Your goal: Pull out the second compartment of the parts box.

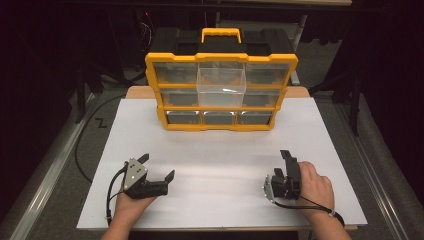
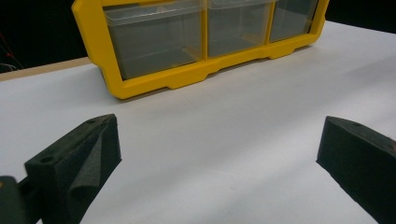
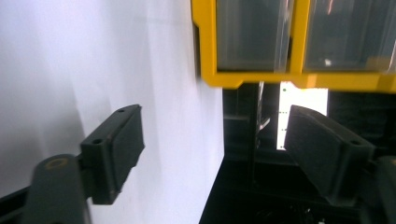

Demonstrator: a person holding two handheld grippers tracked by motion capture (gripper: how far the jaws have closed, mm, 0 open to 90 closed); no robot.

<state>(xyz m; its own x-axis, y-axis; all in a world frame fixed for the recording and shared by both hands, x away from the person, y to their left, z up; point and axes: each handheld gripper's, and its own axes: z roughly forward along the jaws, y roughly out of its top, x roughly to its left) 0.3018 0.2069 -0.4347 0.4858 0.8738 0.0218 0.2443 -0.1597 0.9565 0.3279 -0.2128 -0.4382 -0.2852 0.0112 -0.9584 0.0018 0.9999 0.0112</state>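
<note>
A yellow-framed organizer (image 1: 221, 58) with clear drawers stands upright at the back of the white table (image 1: 220, 150). Its top middle clear drawer (image 1: 221, 85) sticks out toward me. At the front left, my left gripper (image 1: 159, 166) rests low over the table, open and holding nothing. The left gripper view has its wide-apart jaws (image 2: 219, 144) facing the organizer's bottom row (image 2: 154, 84). At the front right, a hand holds my right gripper (image 1: 288, 159) rolled onto its side. In the right gripper view it (image 3: 212, 140) is open and holds nothing, with the organizer's corner (image 3: 208, 56) ahead.
A black case with a yellow handle (image 1: 221, 35) stands behind the organizer. A black cable (image 1: 85, 145) lies on the floor to the left. The table's right edge (image 1: 345, 165) runs close to the right hand. Bare white surface lies between the grippers and the organizer.
</note>
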